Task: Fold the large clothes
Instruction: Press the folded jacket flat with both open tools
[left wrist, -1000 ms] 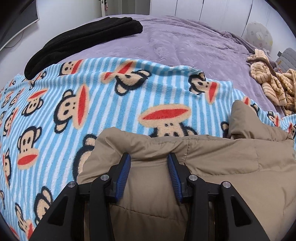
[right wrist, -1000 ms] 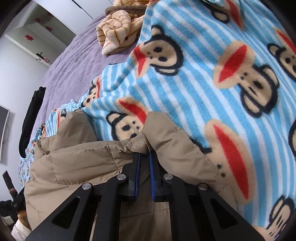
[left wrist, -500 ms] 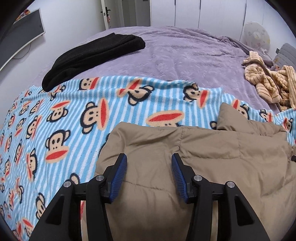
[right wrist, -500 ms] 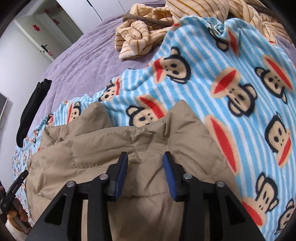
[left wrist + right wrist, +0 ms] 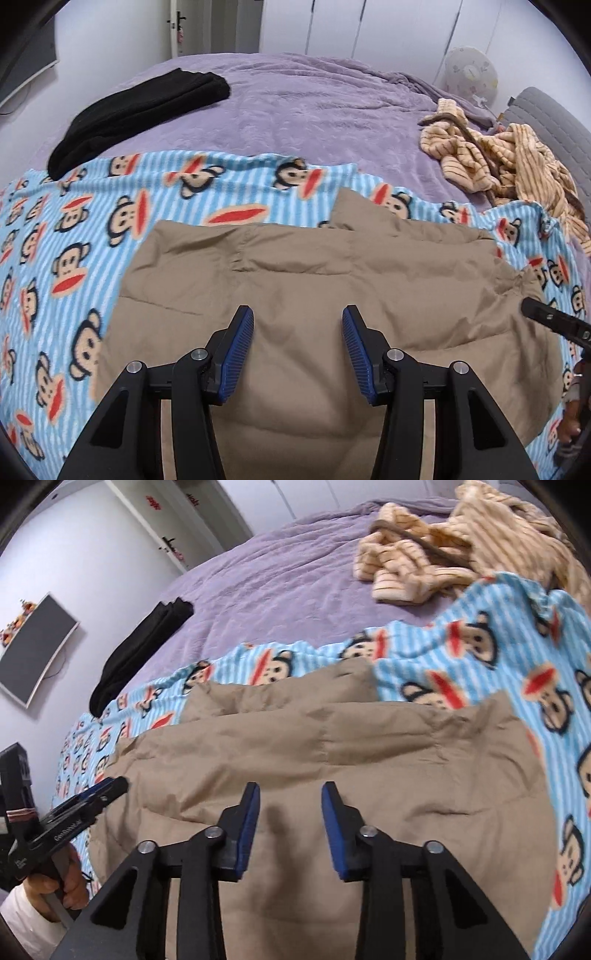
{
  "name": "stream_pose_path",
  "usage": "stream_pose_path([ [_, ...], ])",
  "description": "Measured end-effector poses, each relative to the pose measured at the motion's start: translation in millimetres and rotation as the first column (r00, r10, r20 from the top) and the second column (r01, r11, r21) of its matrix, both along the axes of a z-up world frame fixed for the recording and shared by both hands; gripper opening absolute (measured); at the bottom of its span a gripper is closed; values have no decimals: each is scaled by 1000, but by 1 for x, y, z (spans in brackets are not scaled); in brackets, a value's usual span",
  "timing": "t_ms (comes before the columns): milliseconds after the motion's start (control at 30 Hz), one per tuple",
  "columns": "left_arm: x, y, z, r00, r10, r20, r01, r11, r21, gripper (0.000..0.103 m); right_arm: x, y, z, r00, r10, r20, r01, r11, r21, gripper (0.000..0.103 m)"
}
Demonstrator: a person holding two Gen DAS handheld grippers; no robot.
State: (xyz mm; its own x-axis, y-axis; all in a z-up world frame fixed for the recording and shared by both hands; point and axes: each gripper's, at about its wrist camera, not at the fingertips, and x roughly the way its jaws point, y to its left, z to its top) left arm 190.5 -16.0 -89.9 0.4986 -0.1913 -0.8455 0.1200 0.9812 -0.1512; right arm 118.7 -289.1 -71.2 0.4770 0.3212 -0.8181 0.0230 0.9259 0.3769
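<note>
**Across the lower centre of both views: tan jacket folded flat, both tongs free of it**

Over the lower middle of the left wrist view, left gripper [image 5: 298,325] hangs above the tan padded jacket [image 5: 332,280]; jaws spread wide, blue pads [image 5: 242,350] bare, nothing between them; whether the tips touch the cloth below, cannot tell.

Right gripper [image 5: 290,797] sits at lower centre of the right wrist view, jaws likewise apart with a moderate gap, blue pads [image 5: 249,827] bare; a soft shadow falls on the jacket [image 5: 369,760] between them.

Jacket lies as a broad puffy block with quilted seams, filling the lower centre of each frame; a second layer peeks out along its upper edge; it rests on a blue-striped monkey-print blanket [image 5: 74,229], which shows at left, above and at right of it.

Blanket lies on a purple bedspread [image 5: 295,110] filling the upper middle of the frame; black folded garment [image 5: 140,110] at upper left of the left view, its lower end just at the blanket edge; crumpled beige striped garment [image 5: 509,158] at upper right, touching the blanket's far corner.

At lower left of the right view, a hand [image 5: 62,886] in a white sleeve grips the handle of the left tongs; wall screen [image 5: 33,646] at left edge.
</note>
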Motion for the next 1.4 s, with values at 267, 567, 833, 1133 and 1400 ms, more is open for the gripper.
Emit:
stream_pose_path([
  [267, 38, -34, -53, 1000, 20, -9, -20, 999, 29, 55, 36, 33, -62, 999, 17, -49, -20, 998, -59, 27],
  [567, 41, -14, -42, 999, 40, -14, -39, 997, 60, 55, 31, -8, -44, 991, -112, -74, 111, 994, -16, 31],
  [833, 2, 2, -24, 999, 18, -47, -12, 991, 132, 55, -20, -39, -20, 979, -180, -91, 186, 981, 58, 50],
  [1133, -48, 0, -6, 996, 39, -84, -28, 991, 129, 93, -100, -51, -5, 962, -241, -127, 258, 955, 144, 57],
  [1400, -80, -5, -10, 987, 47, -153, -27, 991, 131, 93, -144, -57, -5, 953, -249, -170, 278, 945, 173, 68],
])
